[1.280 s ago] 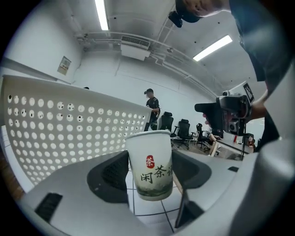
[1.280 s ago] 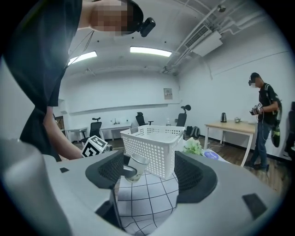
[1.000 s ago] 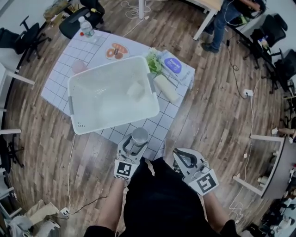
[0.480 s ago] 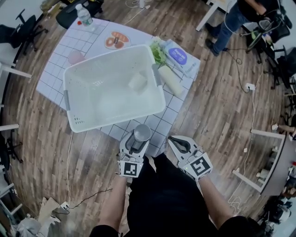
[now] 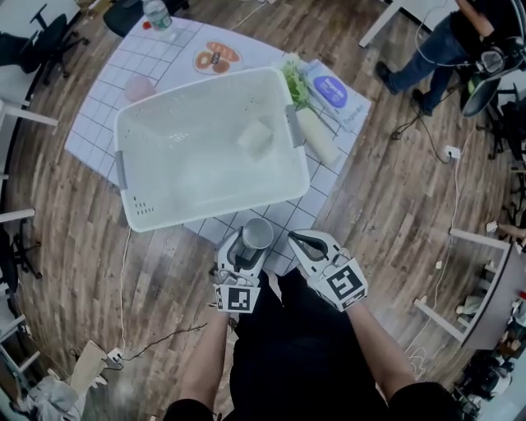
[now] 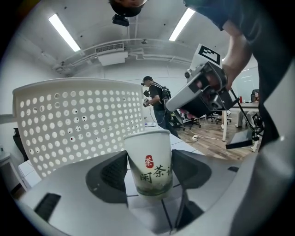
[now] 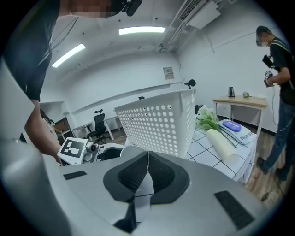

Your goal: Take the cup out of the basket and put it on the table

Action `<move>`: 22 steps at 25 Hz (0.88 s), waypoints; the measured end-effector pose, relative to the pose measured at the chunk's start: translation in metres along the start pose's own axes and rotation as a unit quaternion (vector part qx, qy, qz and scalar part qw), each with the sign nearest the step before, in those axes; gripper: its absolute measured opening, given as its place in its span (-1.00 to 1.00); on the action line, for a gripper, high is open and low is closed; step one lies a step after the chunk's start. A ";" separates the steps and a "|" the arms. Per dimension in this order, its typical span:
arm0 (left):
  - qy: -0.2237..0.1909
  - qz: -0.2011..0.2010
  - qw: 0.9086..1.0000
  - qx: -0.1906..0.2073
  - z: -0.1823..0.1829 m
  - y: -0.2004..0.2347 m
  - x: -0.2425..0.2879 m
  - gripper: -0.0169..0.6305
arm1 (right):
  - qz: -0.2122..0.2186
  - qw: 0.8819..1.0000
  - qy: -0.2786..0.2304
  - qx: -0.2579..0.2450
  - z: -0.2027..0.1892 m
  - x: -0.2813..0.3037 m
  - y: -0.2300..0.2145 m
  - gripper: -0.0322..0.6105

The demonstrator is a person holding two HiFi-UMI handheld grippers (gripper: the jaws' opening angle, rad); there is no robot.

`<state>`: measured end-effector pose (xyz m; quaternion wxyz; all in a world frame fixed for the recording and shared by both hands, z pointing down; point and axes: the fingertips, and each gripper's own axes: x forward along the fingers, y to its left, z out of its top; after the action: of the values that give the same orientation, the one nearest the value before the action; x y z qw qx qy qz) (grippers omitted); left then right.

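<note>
A white paper cup (image 5: pixel 257 233) with a red seal and green print (image 6: pixel 150 161) stands upright between the pads of my left gripper (image 5: pixel 251 239), which is shut on its sides (image 6: pixel 148 171). It hangs over the front edge of the gridded white table (image 5: pixel 99 125), just in front of the white perforated basket (image 5: pixel 131 215). In the left gripper view the basket wall (image 6: pixel 78 120) rises close behind the cup. To the right of the cup, my right gripper (image 5: pixel 296 239) is shut with nothing in it (image 7: pixel 147 159).
One pale object (image 5: pixel 256 134) lies in the basket. Behind it are a water bottle (image 5: pixel 156 15), a plate of food (image 5: pixel 216 58) and a pink cup (image 5: pixel 140 86). Greens (image 5: pixel 296 82), a blue packet (image 5: pixel 331 89) and a white roll (image 5: pixel 316 136) lie right of it. A person (image 5: pixel 444 41) stands at top right.
Both grippers have sunk toward the table's front edge. The right gripper has come in closer to the left one. The cup stays in the left gripper's hold.
</note>
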<state>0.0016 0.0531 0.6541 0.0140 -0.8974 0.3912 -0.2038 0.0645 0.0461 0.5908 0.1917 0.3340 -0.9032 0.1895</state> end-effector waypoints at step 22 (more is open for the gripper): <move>0.036 0.029 0.997 -0.057 -0.038 -0.002 -0.020 0.02 | -0.005 1.000 0.015 0.012 -0.015 -0.009 0.001 -0.82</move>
<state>-0.0233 0.0740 0.6819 -0.0456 -0.8771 0.4283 -0.2127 0.0736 0.0592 0.5992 0.2016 0.3378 -0.8963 0.2046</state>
